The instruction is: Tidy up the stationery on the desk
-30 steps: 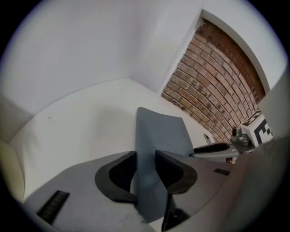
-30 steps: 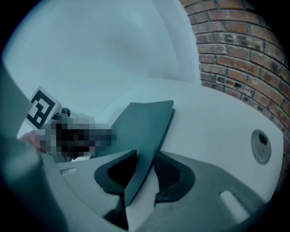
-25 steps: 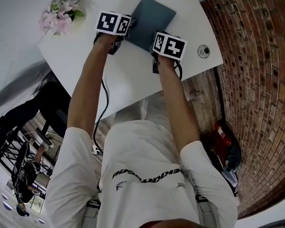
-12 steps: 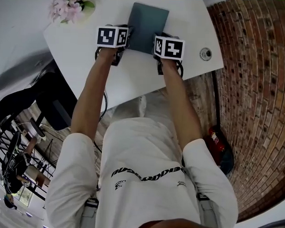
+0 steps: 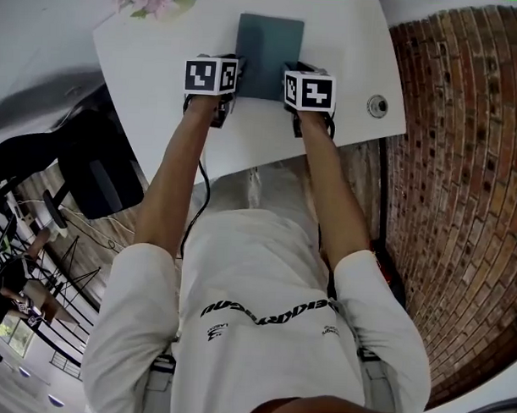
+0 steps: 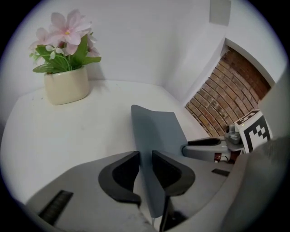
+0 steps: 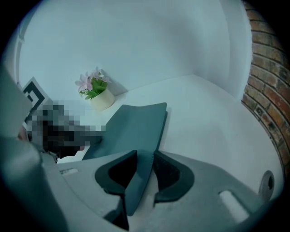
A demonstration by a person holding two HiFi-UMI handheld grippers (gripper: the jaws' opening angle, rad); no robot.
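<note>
The flat, dark grey-teal rectangular notebook (image 5: 269,49) has swung square on the white tabletop (image 5: 162,58). The left gripper (image 6: 145,166), its fingers just closing, and the right gripper (image 7: 145,166) each pinch its near edge, both pointing steeply down.

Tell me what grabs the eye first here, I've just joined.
The teal notebook at the middle of the white desk, gripped from both sides: the left gripper, whose jaws have just been closing on its edge, and the right gripper opposite. Next, the pot of pink flowers at the desk's far left corner.
</note>
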